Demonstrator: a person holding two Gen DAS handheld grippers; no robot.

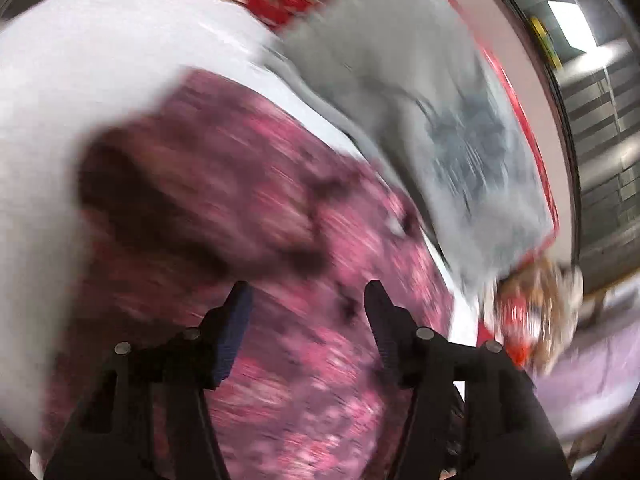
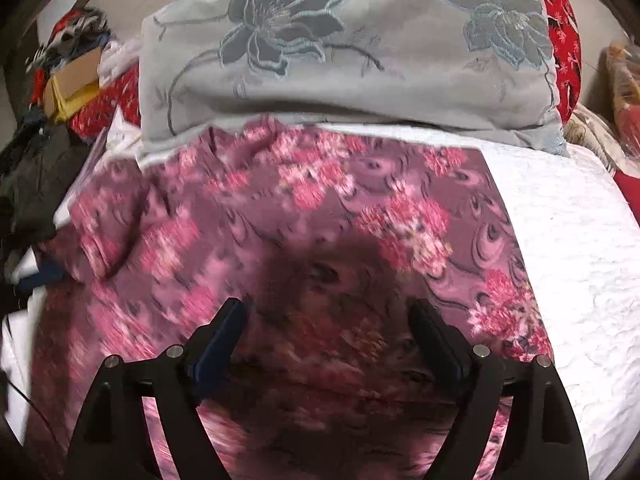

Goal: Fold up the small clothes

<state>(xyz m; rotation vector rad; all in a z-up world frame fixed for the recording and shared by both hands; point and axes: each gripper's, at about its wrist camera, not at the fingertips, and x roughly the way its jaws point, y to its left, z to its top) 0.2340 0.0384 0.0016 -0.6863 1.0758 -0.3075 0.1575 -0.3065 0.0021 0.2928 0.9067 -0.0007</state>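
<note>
Presently one pink floral garment [image 2: 320, 216] lies spread on a white textured bedcover [image 2: 568, 240], its far edge touching one grey cushion [image 2: 344, 80] embroidered with two large flowers. The garment is thin printed cloth, mauve ground with pink blossom clusters; its near part is cut off by the frame edge and darkened by shadow. Behind the cushion, red patterned fabric [image 2: 564, 40] shows at both sides. To the left, a heap of mixed items [image 2: 68, 64] is too jumbled to identify.

Two grippers are seen. The right gripper [image 2: 326, 320] hovers over the garment with its fingers spread wide, nothing between them. The left gripper [image 1: 308, 300] also stands above the garment [image 1: 280, 240], fingers moderately apart and empty.

The left wrist view is heavily blurred: the cushion [image 1: 420, 100] and bedcover [image 1: 100, 80] read only as smeared grey and white, and a reddish-brown object [image 1: 532, 312] at the right edge cannot be made out.
</note>
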